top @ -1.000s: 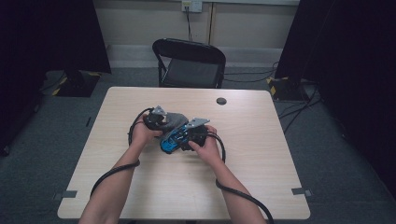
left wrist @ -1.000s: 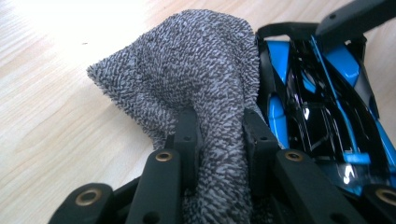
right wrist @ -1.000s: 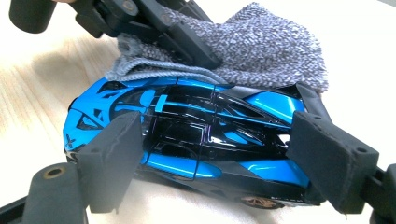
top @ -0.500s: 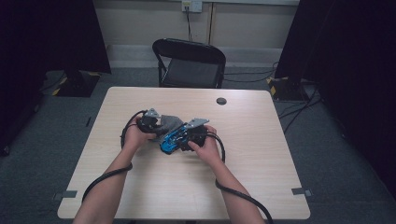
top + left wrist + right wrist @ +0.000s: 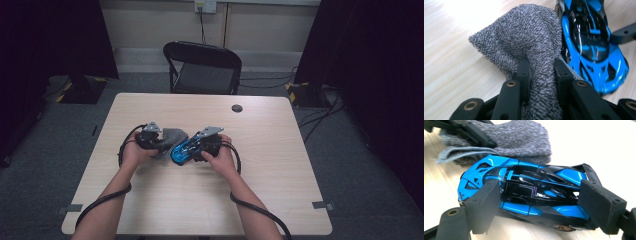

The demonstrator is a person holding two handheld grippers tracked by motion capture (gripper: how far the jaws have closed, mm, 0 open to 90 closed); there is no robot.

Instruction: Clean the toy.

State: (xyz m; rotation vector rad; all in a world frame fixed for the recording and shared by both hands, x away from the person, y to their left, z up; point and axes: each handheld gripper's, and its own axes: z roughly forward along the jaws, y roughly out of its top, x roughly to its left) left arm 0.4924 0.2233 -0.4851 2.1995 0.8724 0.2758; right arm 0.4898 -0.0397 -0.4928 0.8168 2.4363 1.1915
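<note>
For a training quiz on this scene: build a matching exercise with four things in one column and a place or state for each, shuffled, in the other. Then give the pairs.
Things:
1. grey cloth
2. blue toy car
3. black chair
4. small dark disc

Places or states:
A. behind the table's far edge
B. pinched in the left gripper
C. alone on the tabletop near the far edge
D. clamped front and rear by the right gripper

Pairs: 1-B, 2-D, 3-A, 4-C

Grey cloth (image 5: 529,37) is rough looped terry; toy car (image 5: 529,192) is glossy blue-black plastic; table (image 5: 280,200) is smooth, matt pale wood.
</note>
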